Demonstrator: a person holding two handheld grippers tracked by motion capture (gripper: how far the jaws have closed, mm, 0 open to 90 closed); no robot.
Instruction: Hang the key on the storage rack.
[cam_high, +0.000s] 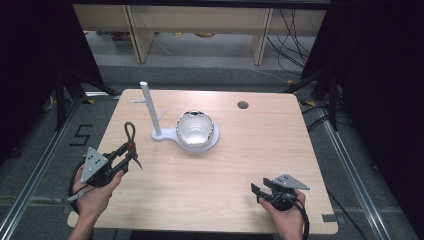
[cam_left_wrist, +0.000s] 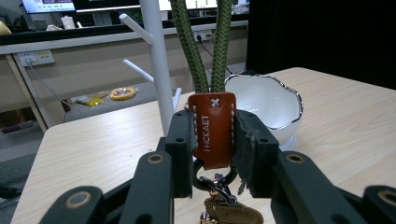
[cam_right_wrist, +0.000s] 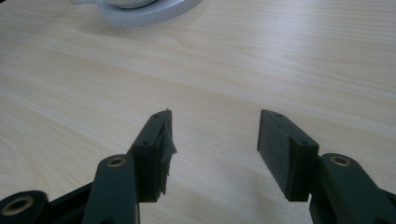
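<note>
Clamping the brown leather tab (cam_left_wrist: 213, 128) of a keychain (cam_high: 131, 142) between the left gripper (cam_left_wrist: 212, 154) jaws, green cord loop (cam_left_wrist: 205, 42) standing up, metal clasp (cam_left_wrist: 217, 184) dangling below, held above the worktop (cam_high: 210, 190) near the white peg stand (cam_high: 150, 112) and bowl (cam_high: 196, 128). Light, floppy, likely to swing; best gripped at the stiff tab. Right gripper (cam_right_wrist: 212, 140) jaws wide, holding nothing
</note>
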